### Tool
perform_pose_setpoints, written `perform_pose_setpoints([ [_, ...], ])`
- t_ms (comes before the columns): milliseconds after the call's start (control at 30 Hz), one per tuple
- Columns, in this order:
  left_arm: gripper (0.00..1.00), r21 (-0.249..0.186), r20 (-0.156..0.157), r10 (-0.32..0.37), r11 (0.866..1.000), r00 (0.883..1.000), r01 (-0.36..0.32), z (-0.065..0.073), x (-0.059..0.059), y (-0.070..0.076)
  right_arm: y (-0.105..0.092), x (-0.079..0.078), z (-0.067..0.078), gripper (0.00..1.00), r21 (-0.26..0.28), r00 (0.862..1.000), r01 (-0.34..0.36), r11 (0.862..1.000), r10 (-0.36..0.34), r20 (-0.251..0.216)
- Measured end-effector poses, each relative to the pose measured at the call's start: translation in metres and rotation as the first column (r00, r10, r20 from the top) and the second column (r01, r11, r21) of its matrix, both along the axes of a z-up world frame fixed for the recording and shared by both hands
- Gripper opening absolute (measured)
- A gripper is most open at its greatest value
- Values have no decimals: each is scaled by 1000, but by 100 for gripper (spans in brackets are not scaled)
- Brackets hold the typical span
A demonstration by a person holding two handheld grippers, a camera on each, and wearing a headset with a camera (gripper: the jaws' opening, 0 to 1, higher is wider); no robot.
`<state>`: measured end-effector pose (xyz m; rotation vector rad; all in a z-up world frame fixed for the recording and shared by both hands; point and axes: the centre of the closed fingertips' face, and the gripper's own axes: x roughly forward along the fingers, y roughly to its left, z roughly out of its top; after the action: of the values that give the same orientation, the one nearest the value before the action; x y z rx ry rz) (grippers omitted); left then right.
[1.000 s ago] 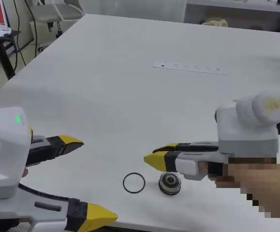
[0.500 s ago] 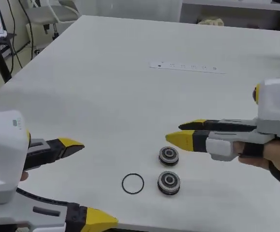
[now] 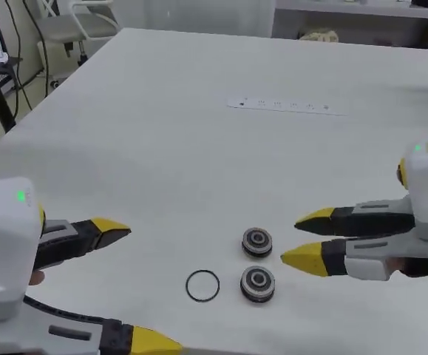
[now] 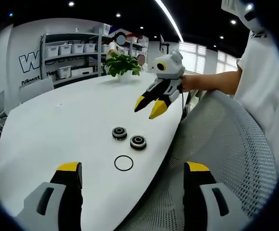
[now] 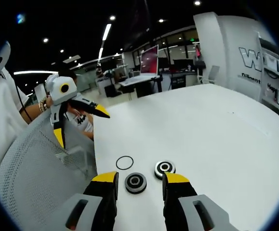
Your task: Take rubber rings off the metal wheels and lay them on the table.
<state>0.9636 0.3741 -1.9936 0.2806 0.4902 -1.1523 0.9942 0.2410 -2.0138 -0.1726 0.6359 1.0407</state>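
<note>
Though parted moderately, clamps nothing: right gripper (image 3: 300, 239), tips just beside two metal wheels (image 3: 257, 241) (image 3: 258, 282) on table (image 3: 199, 148). Spread wide and likewise empty on left gripper (image 3: 148, 287), with loose rubber ring (image 3: 202, 285) lying between its tips and those wheels.

Rubber ring (image 4: 123, 163) near metal wheel (image 4: 138, 142)

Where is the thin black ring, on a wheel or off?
Off: the rubber ring lies flat on the table, apart from the nearer metal wheel.
</note>
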Motion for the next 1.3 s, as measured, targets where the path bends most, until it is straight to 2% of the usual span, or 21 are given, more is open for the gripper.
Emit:
perform_pose_setpoints([
  [100, 85, 12, 13, -12, 1000, 1000, 11, 0, -1, 0, 0, -3, -10, 34, -35, 1000, -25, 999, 25, -7],
  [233, 85, 3, 41, -37, 999, 998, 37, 4, -1, -3, 0, -4, -17, 35, -52, 999, -36, 998, 35, -19],
  [300, 84, 21, 48, -49, 999, 998, 48, 4, -2, -3, -1, -5, -22, 35, -62, 999, -42, 997, 41, -29],
  [367, 85, 32, 75, -72, 997, 995, 70, 7, -4, -6, -1, -5, -25, 34, -69, 998, -48, 996, 46, -32],
  [400, 86, 21, 89, -92, 996, 992, 91, 12, -7, -9, -2, -6, -27, 34, -74, 998, -53, 996, 51, -36],
  [533, 88, 18, 62, -109, 994, 992, 108, 18, -8, -14, -2, -7, -32, 33, -75, 997, -64, 995, 60, -58],
  [600, 89, 5, 81, -140, 990, 987, 140, 27, -10, -19, -2, -7, -32, 33, -70, 997, -60, 996, 56, -62],
  [733, 90, -14, 78, -171, 985, 982, 173, 42, -9, -29, -1, -9, -36, 33, -75, 996, -68, 995, 63, -69],
  [833, 90, -13, 130, -211, 977, 969, 215, 54, -6, -40, -1, -10, -42, 33, -90, 995, -75, 993, 68, -77],
  [967, 90, -25, 159, -257, 964, 953, 264, 69, -3, -56, 2, -11, -46, 33, -102, 994, -86, 991, 79, -72],
  [1067, 89, -59, 204, -298, 947, 932, 316, 85, -4, -75, 3, -11, -49, 33, -112, 994, -94, 989, 87, -67],
  [1200, 88, -63, 232, -325, 935, 917, 348, 92, -2, -92, 4, -12, -51, 32, -125, 994, -99, 987, 91, -64],
  [1300, 86, -41, 251, -362, 923, 898, 383, 90, 0, -103, 4, -9, -50, 31, -118, 995, -86, 989, 80, -51],
])
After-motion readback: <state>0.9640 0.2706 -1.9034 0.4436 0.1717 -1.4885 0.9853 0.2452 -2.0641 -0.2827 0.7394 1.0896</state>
